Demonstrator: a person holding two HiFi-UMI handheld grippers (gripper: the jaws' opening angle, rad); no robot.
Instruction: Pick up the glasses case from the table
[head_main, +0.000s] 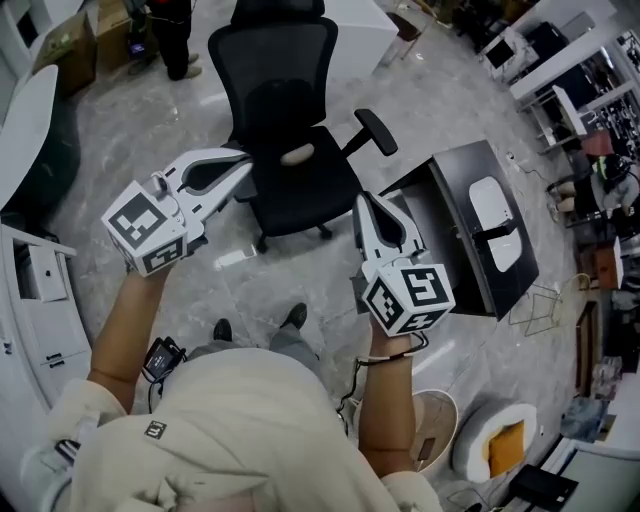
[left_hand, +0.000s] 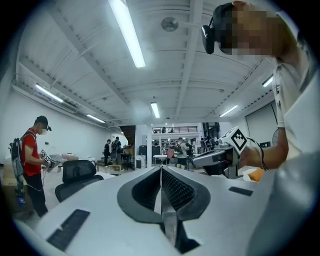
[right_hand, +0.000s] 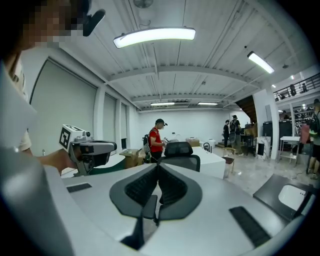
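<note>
Left gripper (head_main: 243, 162): pressing both jaws flat together with nothing between them, pointing level above the grey marbled floor (head_main: 150, 130), aiming towards the black mesh office chair (head_main: 285, 120).
Right gripper (head_main: 366, 200): closing its jaws tip to tip on nothing, hovering just beside the chair's seat, between the chair and the dark rectangular table (head_main: 470, 270).
Glasses case: the white, rounded oblong glasses case (head_main: 490, 203) lying flat on the dark table, with a thin black bar crossing its nearer half; not possible to tell what that bar is.
Case against the right gripper: sitting off to that gripper's right, near but apart from it, touching neither jaw; lying outside the line of the jaws, showing only at the lower right edge of the right gripper view.
Case against the left gripper: lying well apart, with the right gripper standing between the two.
Background: a person in a red top (right_hand: 156, 137) standing behind the chair.
</note>
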